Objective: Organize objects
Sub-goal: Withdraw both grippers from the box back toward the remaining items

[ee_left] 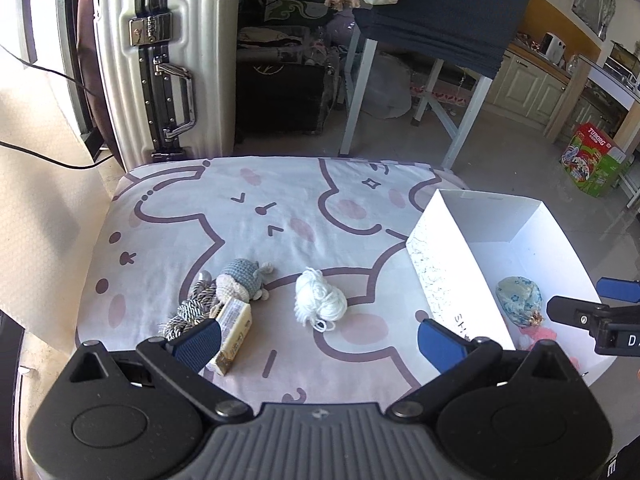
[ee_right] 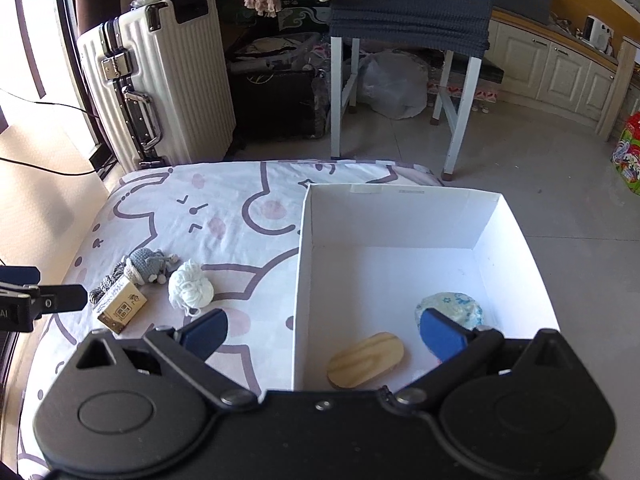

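Observation:
A white yarn ball (ee_left: pixel 320 296) (ee_right: pixel 190 289) lies on the printed bed sheet (ee_left: pixel 260 216). Left of it sit a grey crocheted toy (ee_left: pixel 244 278) (ee_right: pixel 150 264), a striped rope (ee_left: pixel 192 310) and a small yellow carton (ee_left: pixel 234 330) (ee_right: pixel 120 308). The white box (ee_left: pixel 452 280) (ee_right: pixel 400 220) at the right holds a blue patterned pouch (ee_left: pixel 518 298) (ee_right: pixel 452 308), a wooden oval piece (ee_right: pixel 366 360) and something pink (ee_left: pixel 538 334). My left gripper (ee_left: pixel 318 342) is open above the sheet, with its left finger beside the carton. My right gripper (ee_right: pixel 324 334) is open, straddling the box's left wall.
A white hard-shell suitcase (ee_left: pixel 160 64) stands beyond the bed's far left corner. A white-legged table (ee_left: pixel 440 92) with a dark cloth and a plastic bag (ee_right: pixel 394 84) are behind. Kitchen cabinets (ee_right: pixel 560 68) and a green carton (ee_left: pixel 592 160) are at the right.

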The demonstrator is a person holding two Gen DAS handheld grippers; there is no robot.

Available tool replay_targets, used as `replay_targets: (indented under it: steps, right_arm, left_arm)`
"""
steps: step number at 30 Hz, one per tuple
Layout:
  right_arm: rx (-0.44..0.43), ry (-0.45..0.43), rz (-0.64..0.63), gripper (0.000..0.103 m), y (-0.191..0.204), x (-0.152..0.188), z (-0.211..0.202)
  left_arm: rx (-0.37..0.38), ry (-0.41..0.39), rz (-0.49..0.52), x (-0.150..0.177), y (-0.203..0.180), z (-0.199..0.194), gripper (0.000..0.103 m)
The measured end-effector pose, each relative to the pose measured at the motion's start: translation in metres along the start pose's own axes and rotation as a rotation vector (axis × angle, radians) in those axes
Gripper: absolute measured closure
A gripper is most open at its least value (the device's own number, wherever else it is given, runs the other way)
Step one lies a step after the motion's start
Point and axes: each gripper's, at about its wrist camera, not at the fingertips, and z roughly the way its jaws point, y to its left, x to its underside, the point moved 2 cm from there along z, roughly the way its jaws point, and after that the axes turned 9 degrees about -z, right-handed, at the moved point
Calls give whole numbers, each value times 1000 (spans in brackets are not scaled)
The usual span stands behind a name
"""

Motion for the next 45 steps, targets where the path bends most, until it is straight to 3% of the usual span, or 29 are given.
replay_targets:
  steps: [21,34,45]
  right_arm:
    - [-75,-85,-24,0,44,-22,12]
    - [-104,-75,-12,0,60,-35,24]
    - [-55,-11,-98,0,72,-55,61]
  left_arm:
    - [-72,-42,-56,-2,46,-10,0]
    - [-152,-29,-91,-7,57,6,0]
    - [-167,12,-46,-5,60,28,0]
